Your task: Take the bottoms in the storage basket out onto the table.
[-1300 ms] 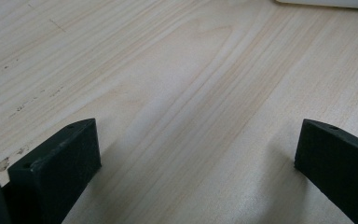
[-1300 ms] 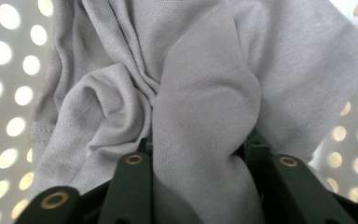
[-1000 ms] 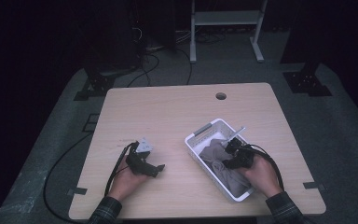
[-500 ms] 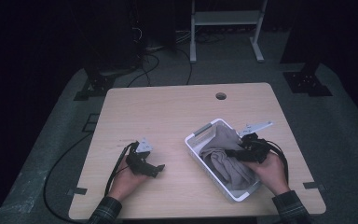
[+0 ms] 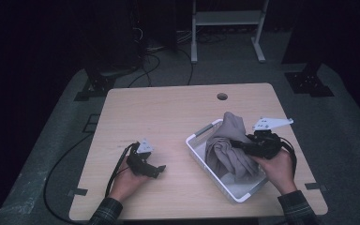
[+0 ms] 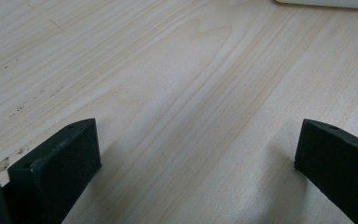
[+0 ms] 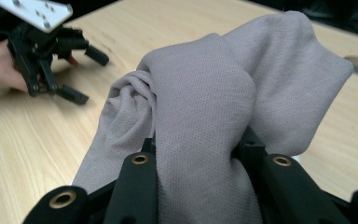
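Half the cloth [image 5: 229,145] (lower part) hides inside the bin [image 5: 201,154].

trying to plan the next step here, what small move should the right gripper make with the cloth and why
Probably lift a little higher. The right gripper is shut on the grey cloth, but the cloth's lower folds sit inside the white bin. Raising it should clear the rim. The left gripper rests open on the table, apart from it.

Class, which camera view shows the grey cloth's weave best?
The right gripper view: the grey cloth sits close up, clamped between that gripper's jaws, its knit visible. The high view shows it small, lifted over the white basket.
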